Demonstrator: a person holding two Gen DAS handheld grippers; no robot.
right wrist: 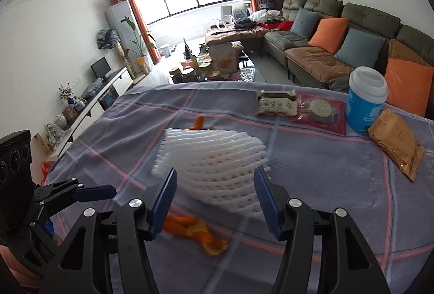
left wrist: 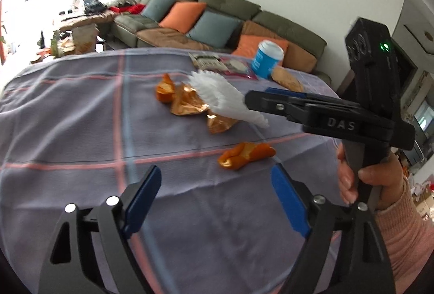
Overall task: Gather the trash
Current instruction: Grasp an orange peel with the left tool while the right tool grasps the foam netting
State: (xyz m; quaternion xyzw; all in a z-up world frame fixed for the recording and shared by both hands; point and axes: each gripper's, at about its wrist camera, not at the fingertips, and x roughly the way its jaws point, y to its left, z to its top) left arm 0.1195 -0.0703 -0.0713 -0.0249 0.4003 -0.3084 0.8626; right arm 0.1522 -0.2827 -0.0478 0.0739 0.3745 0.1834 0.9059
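Right gripper has one white foam net between its spread pads, can't tell if it's actually pinched; left gripper gapes wide, empty. Past them on the checked tablecloth: two orange peels, two crumpled gold wrappers, one blue cup.

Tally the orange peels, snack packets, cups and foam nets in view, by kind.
Orange peels: 2
Snack packets: 3
Cup: 1
Foam net: 1
Total: 7

White foam net btwn jaws
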